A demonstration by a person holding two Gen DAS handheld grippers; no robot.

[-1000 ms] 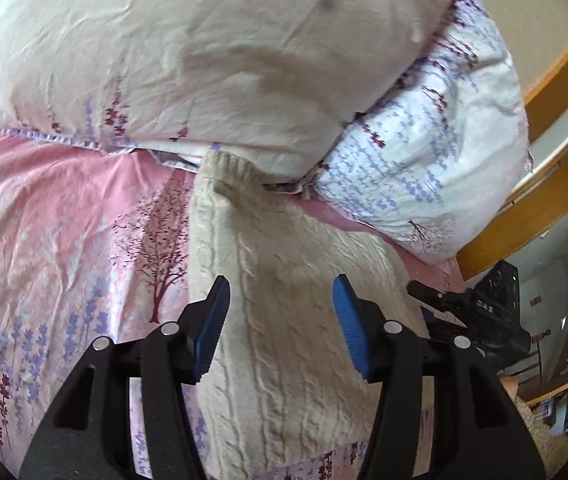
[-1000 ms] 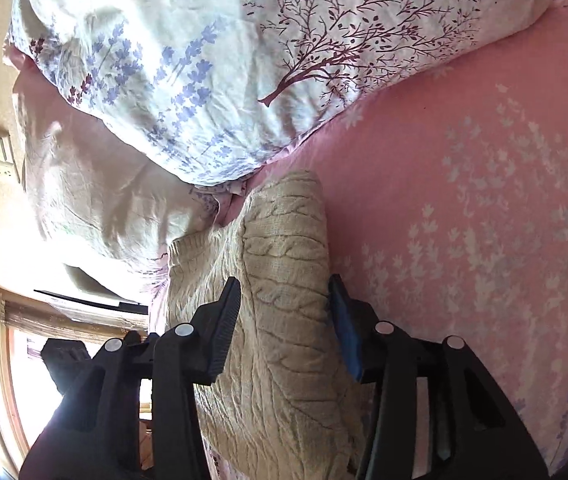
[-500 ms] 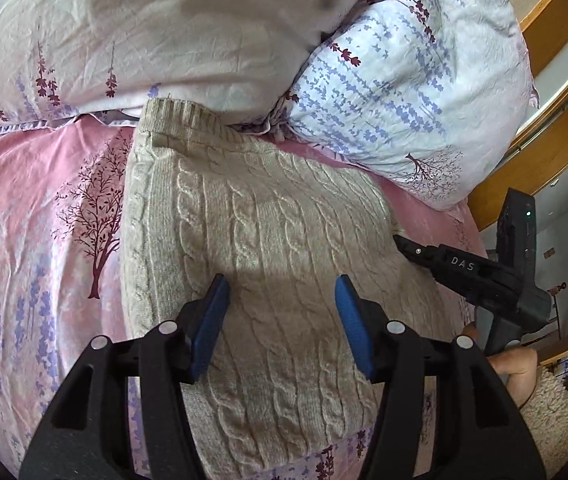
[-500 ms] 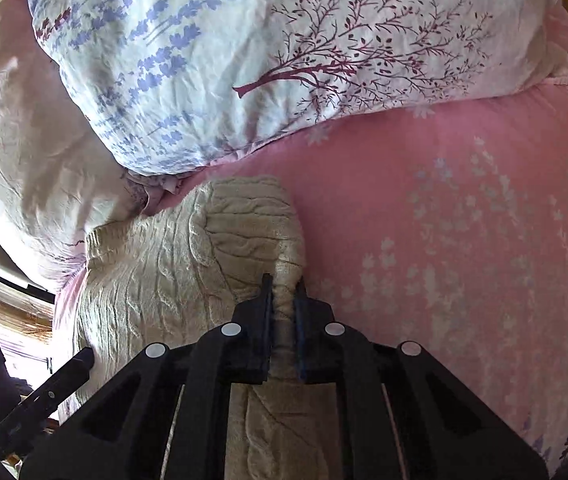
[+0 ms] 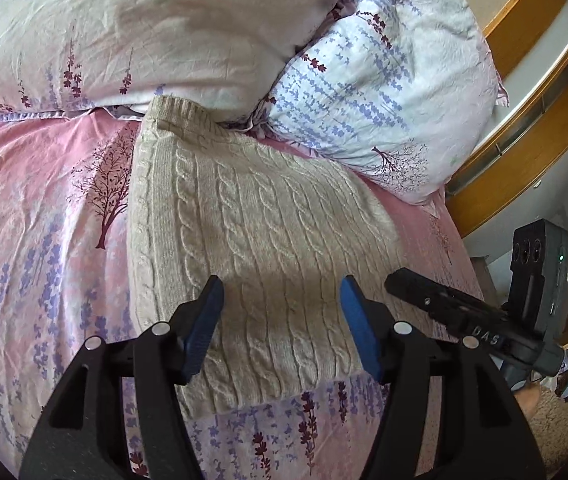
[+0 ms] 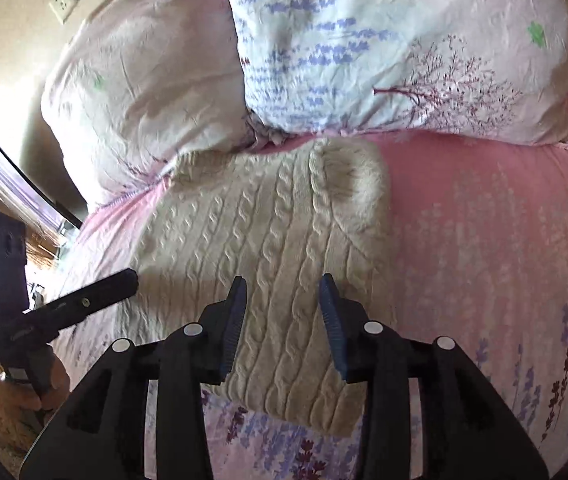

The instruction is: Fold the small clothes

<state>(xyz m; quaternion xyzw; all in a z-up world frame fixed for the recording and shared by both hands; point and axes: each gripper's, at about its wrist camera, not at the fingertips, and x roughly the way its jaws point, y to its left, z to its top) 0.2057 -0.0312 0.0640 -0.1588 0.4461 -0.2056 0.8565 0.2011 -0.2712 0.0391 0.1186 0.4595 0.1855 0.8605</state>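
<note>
Cream cable-knit sweater (image 5: 259,236) lies folded on pink bedsheet (image 5: 35,208); left gripper (image 5: 279,304) and right gripper (image 6: 281,300), both spread, hover at its 6 o'clock edge.

Sweater (image 5: 251,248): cream cable-knit wool-like yarn, matt, ribbed hem. Bedsheet (image 5: 23,240): smooth printed pink cloth. Pillows (image 6: 384,48): crinkled matt cotton-like fabric. Left gripper (image 5: 279,320): matt black plastic, blue ridged pads. Headboard (image 5: 524,152): glossy wood.

From my left wrist view, at four o'clock, I read "DAS" in pale letters on my right hand-held gripper (image 5: 444,300).
</note>
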